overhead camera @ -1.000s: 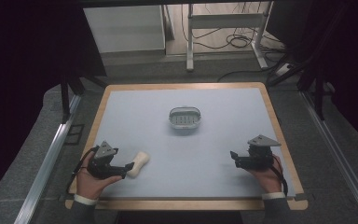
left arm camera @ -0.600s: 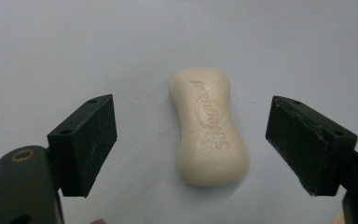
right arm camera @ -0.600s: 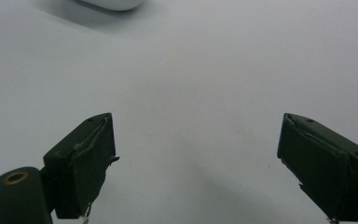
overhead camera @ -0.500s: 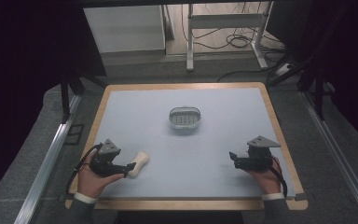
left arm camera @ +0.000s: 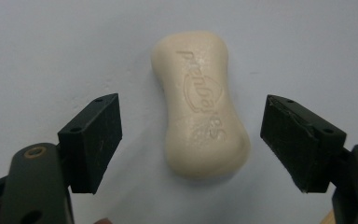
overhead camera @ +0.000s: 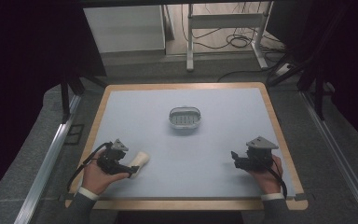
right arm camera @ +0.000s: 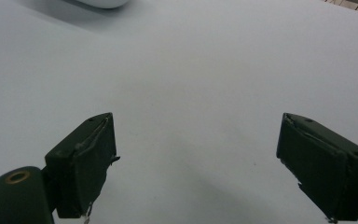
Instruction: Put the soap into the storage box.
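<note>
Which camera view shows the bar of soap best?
The left gripper view: the soap lies large between the open jaws, its embossed lettering visible. The high view shows it small, beside the left gripper. The right gripper view gives no look at it.

The right gripper point(right arm camera: 196, 163) hangs over the pale table point(right arm camera: 205, 79) with its two black fingers point(right arm camera: 81, 163) spread wide and nothing between them. Bare surface lies in the gap. At the top left edge, the rim of a white dish point(right arm camera: 100, 3) peeks in, well apart from the fingers.
</note>
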Available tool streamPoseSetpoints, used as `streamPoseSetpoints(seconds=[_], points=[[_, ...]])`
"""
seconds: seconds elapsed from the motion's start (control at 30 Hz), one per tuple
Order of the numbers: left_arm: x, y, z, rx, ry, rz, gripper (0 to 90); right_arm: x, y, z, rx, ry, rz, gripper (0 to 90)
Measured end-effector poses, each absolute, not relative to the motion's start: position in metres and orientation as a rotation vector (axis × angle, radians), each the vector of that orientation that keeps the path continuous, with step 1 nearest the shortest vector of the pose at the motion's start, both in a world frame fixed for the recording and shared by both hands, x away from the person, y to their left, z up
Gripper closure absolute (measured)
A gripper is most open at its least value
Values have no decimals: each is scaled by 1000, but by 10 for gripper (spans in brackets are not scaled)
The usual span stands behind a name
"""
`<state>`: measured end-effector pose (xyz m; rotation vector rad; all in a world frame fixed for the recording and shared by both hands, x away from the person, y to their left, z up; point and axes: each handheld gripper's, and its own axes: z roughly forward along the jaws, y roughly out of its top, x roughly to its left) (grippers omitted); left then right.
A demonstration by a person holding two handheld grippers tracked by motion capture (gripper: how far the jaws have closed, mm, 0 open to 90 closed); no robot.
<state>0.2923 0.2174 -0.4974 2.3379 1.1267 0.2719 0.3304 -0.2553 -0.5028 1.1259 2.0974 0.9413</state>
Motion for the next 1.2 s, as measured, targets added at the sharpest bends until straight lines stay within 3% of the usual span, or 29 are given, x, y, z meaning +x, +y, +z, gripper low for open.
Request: streamPoseSetpoints(seconds=[0.63, 1.2], points=[[313, 202, -495, 2410, 1177, 190, 318, 330, -252, -504, 1108, 2087, 874, 116], [327, 192, -510, 2463, 1224, 154, 356, 329, -256, -499, 1108, 2057, 890, 116]])
